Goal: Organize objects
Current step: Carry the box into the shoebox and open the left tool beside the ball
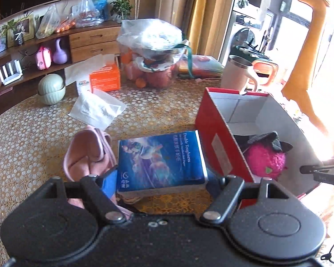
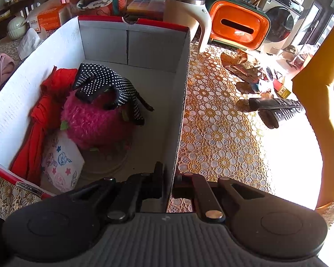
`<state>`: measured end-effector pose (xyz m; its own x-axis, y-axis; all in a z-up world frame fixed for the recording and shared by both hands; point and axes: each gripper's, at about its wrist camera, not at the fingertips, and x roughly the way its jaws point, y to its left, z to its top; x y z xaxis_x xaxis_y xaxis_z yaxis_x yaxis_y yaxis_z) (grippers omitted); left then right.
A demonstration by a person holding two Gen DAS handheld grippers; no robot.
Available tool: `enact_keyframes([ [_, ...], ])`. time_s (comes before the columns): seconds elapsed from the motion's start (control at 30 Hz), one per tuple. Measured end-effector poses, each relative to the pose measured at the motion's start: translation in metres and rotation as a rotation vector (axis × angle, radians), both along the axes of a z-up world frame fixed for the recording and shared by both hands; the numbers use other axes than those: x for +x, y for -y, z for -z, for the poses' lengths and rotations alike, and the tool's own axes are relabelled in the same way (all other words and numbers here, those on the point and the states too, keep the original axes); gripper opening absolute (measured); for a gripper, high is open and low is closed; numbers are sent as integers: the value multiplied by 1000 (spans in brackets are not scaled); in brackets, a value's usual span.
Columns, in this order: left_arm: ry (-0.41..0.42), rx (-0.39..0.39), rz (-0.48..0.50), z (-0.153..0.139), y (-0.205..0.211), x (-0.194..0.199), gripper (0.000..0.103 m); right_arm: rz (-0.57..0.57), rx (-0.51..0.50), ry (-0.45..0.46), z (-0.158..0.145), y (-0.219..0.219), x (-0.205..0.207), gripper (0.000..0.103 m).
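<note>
Left gripper is gripping a blue pack; right gripper is clamping the box wall.

Left fingers are standing wide, pressing both sides of the pack, which is sitting above the worktop just beside the box's red wall, with a pink cloth to its left. Right fingers are pinching narrow on the near right wall. Inside the box a pink plush, a dotted glove, a red cloth and a printed pack are lying together.
</note>
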<state>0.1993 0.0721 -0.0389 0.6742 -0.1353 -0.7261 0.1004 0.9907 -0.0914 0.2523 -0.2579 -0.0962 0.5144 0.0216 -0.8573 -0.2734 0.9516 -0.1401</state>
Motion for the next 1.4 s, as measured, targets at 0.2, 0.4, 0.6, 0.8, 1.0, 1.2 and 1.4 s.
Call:
enact_keyframes([
  [0.2,-9,20,116,-3,46,-3,76,-6,11,3,0,2,-1,8],
  [0.4,-17,19,201,-2,86,-4,76,-12,21,6,0,3,-2,8],
  [0.6,-24,30,263,-3,129,-2,76,-14,35,7,-1,5,-2,8],
  [0.8,-45,62,330,4,167,0,76,-17,46,9,-1,6,-4,8],
  [1.0,-75,65,328,12,180,9,76,-19,62,10,-2,9,-5,8],
  [1.2,-126,68,292,24,184,27,76,-19,66,9,-2,9,-4,8],
  [1.4,-199,73,280,39,186,38,76,-21,71,8,-2,9,-4,8],
])
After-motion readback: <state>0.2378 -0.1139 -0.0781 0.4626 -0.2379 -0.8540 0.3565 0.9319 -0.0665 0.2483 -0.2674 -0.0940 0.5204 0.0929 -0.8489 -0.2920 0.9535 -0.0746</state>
